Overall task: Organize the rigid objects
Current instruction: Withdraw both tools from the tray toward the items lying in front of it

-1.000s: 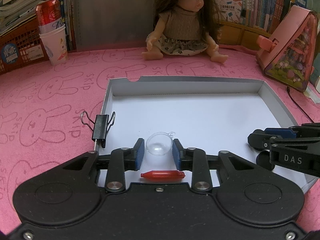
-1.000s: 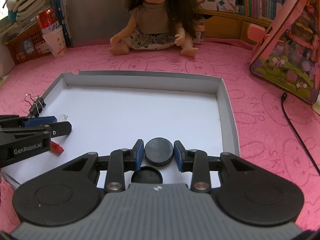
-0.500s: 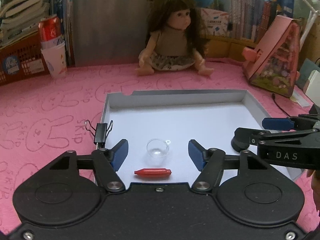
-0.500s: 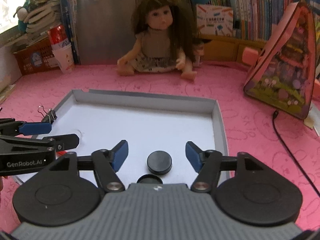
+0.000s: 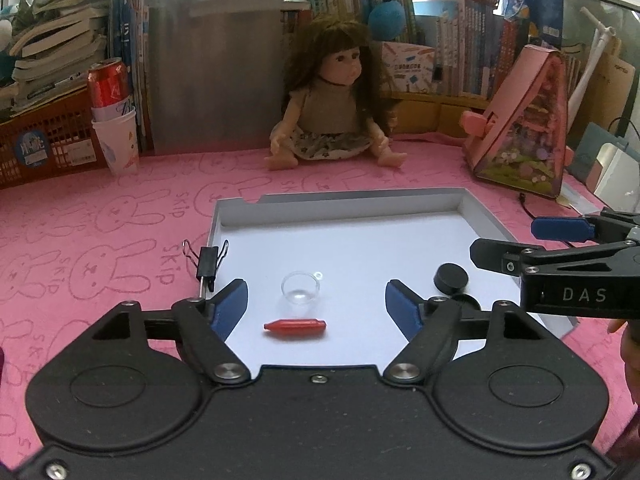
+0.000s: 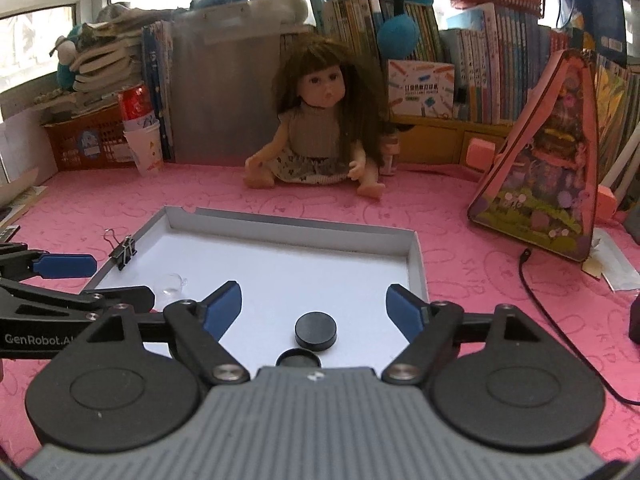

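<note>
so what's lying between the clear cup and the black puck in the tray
Nothing. In the left wrist view the white tray floor is bare between the clear cup and the black puck; only the left gripper crosses that line from above.

"DAS" stands in pale letters on the black body of the right gripper [image 5: 560, 240], seen from the left wrist. "GenRobot.AI", its last letter partly hidden, runs along the left gripper [image 6: 76, 280] in the right wrist view. "SKIP" is pressed repeatedly into the pink bunny mat [image 5: 100, 240]. Book spines and box print are too small to read.
</note>
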A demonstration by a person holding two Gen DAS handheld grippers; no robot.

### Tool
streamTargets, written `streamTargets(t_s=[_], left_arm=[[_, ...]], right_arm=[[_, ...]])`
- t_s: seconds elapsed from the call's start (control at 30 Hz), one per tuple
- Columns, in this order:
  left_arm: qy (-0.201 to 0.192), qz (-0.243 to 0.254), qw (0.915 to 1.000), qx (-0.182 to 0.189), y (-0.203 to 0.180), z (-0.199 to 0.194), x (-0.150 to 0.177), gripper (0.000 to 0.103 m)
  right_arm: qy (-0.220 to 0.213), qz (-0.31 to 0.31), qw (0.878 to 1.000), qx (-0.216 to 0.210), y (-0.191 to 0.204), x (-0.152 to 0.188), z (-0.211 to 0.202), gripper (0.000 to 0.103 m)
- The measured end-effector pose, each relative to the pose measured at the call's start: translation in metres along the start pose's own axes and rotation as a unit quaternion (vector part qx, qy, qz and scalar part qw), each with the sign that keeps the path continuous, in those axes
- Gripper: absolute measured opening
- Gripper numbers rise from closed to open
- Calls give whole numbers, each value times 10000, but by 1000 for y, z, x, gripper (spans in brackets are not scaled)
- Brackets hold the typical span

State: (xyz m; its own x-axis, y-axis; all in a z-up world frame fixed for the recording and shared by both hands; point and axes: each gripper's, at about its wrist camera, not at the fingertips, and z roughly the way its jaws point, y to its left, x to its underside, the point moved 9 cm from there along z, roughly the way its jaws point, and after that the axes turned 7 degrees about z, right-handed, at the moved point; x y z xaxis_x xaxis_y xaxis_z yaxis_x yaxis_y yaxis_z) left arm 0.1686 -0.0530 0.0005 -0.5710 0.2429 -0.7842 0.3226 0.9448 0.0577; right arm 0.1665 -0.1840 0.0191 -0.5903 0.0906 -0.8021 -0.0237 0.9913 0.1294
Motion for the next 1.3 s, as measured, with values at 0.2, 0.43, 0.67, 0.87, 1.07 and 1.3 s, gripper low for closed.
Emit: streamTargets(t_s=[0.2, 0.43, 0.67, 0.87, 1.07, 1.3], left_arm=[[-66, 12, 10000, 48, -6, -17, 10, 76], [-142, -120, 9998, 52, -8, -37, 30, 77], [-300, -329, 9990, -76, -6, -55, 53, 78], [-274, -353, 9988, -196, -3, -62, 73, 78], [-217, -346, 9986, -335, 2, -66, 86, 78], [-202, -366, 9980, -472, 8, -69, 96, 72]], right_arm=[[-205, -75, 9998, -17, 1, 5, -17, 90], [-524, -84, 9986, -83, -1, 19, -36, 97], [-778, -128, 9969, -25, -10, 36, -50, 103], [-835, -103, 9964, 65, -21, 56, -60, 103], [-779, -63, 9966, 241, -30, 74, -63, 103], [-549, -62, 9977, 404, -38, 93, -61, 102]])
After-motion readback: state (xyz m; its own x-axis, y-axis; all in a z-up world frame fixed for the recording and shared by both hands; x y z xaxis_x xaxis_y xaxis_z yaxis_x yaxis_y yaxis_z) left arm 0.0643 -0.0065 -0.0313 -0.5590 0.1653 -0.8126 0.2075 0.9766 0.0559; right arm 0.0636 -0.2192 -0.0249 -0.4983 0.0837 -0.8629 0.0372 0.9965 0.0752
